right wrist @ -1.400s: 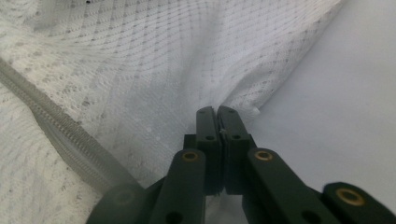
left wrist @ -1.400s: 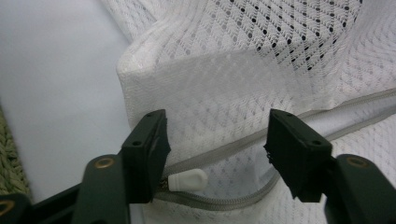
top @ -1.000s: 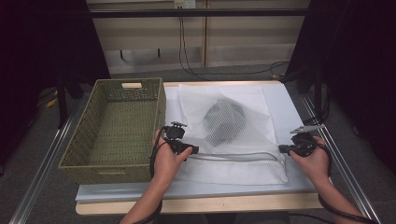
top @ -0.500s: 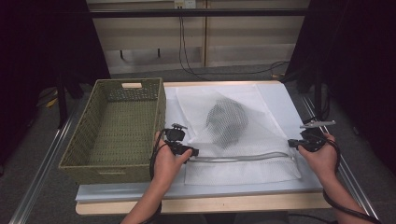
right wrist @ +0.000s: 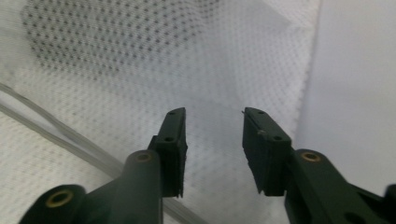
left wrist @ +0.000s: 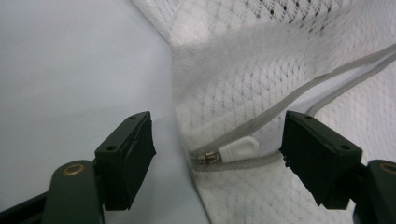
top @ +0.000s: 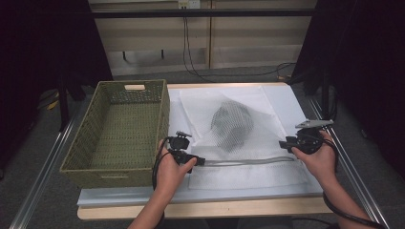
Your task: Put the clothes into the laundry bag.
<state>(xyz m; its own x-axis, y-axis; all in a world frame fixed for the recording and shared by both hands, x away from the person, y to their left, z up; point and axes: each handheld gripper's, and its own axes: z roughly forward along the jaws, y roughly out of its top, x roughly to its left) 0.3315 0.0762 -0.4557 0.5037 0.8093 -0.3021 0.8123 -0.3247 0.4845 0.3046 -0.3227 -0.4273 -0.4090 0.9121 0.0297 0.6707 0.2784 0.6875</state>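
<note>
A white mesh bag (top: 248,143) lies flat on the table with a dark garment (top: 231,125) inside it. Its grey zipper (top: 248,161) runs across the near part. My left gripper (top: 200,161) sits at the zipper's left end. In the left gripper view the left gripper (left wrist: 219,123) is open, and the white zipper pull (left wrist: 239,148) lies between the jaws untouched. My right gripper (top: 282,144) hovers by the bag's right edge. In the right gripper view the right gripper (right wrist: 214,114) has just been opening, with nothing between its jaws and mesh below.
A green woven basket (top: 110,176) stands at the left of the table, close to my left hand. A white sheet (top: 286,102) covers the tabletop. Metal rails (top: 43,176) run along both sides, and cables lie on the floor behind.
The right gripper has lifted a little off the bag's right end and its jaws have come apart. The zipper line now lies straighter. The left hand has stayed in place.
</note>
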